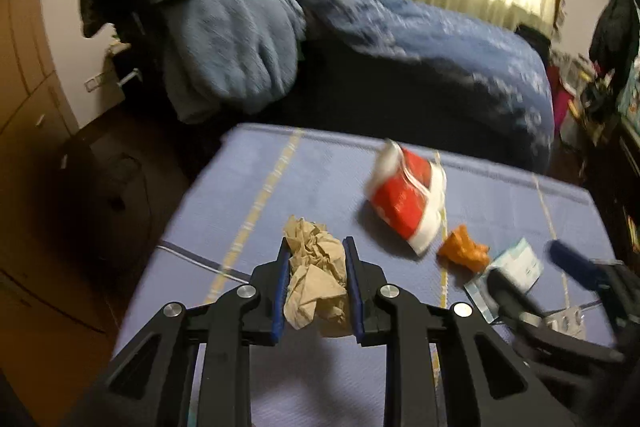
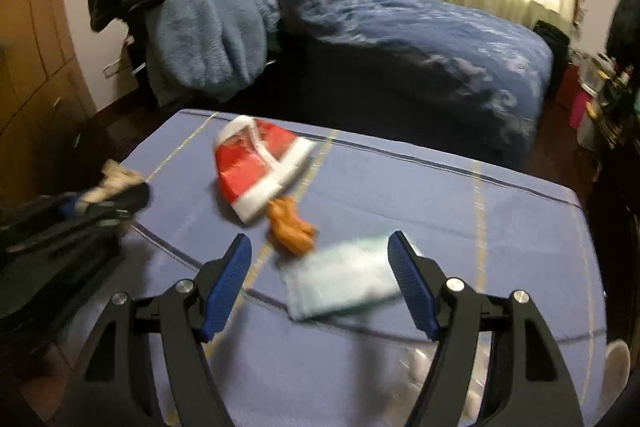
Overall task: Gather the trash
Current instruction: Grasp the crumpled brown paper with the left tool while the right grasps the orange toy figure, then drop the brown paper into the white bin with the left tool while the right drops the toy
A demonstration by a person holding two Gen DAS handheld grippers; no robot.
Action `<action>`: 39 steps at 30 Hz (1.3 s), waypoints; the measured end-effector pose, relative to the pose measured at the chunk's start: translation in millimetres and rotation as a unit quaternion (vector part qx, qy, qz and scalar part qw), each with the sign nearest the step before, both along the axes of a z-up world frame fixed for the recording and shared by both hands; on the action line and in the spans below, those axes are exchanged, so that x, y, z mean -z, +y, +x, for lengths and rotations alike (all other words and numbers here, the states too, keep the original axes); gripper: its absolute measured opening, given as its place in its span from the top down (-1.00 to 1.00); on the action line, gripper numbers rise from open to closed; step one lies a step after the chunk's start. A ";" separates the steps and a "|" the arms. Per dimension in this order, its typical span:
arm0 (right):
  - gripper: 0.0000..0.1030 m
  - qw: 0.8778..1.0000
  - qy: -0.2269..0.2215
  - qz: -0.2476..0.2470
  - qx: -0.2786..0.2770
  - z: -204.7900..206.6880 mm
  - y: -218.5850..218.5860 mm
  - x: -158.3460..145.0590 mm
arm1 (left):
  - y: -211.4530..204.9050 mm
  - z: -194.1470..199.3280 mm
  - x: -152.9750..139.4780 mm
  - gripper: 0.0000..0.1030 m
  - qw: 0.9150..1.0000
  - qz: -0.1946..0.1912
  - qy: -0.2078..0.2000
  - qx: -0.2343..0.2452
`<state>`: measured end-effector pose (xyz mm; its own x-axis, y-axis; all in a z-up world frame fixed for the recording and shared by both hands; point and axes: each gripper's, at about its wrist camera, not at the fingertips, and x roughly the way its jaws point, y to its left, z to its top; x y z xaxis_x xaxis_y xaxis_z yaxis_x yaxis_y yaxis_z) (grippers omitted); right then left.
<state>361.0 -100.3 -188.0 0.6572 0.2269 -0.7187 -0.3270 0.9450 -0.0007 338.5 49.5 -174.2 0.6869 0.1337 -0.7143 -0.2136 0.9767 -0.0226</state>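
Note:
My left gripper (image 1: 318, 247) is shut on a crumpled brown paper (image 1: 316, 279) and holds it above the blue cloth-covered table (image 1: 280, 187). A red and white wrapper (image 1: 408, 199) lies further back, a small orange wrapper (image 1: 464, 251) to its right, then a pale green packet (image 1: 516, 267). My right gripper (image 2: 320, 243) is open over the pale green packet (image 2: 344, 283), with the orange wrapper (image 2: 290, 227) and the red and white wrapper (image 2: 260, 167) beyond it. The left gripper with its paper shows at the left of the right wrist view (image 2: 116, 187).
A bed with a dark blue duvet (image 2: 400, 39) stands behind the table. A chair piled with a light blue blanket (image 2: 204, 39) and dark clothes is at the back left. Wooden cabinets (image 1: 24, 67) line the left wall. Cluttered shelves (image 1: 592, 95) are at the right.

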 end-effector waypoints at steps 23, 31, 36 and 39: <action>0.48 0.999 0.005 0.017 0.041 -48.5 -68.2 -15.4 | -8.3 -36.8 -3.4 0.46 1.000 -0.016 -0.005 -0.009; 0.48 0.996 0.023 0.022 0.085 -90.2 -132.6 -3.0 | -49.0 -51.5 5.2 0.44 1.000 -0.016 0.009 0.023; 0.48 0.993 0.025 0.042 0.108 -115.9 -160.7 0.8 | -88.4 -62.8 5.4 0.43 0.998 -0.008 0.011 0.062; 0.47 0.991 0.023 0.053 0.119 -130.0 -175.5 0.8 | -117.1 -69.4 4.0 0.42 0.996 -0.003 0.010 0.094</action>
<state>231.0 -275.8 -188.8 0.6688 0.1451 -0.7292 -0.0917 0.9894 0.1127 269.1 -67.6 -178.2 0.6854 0.0007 -0.7282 -0.0281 0.9993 -0.0255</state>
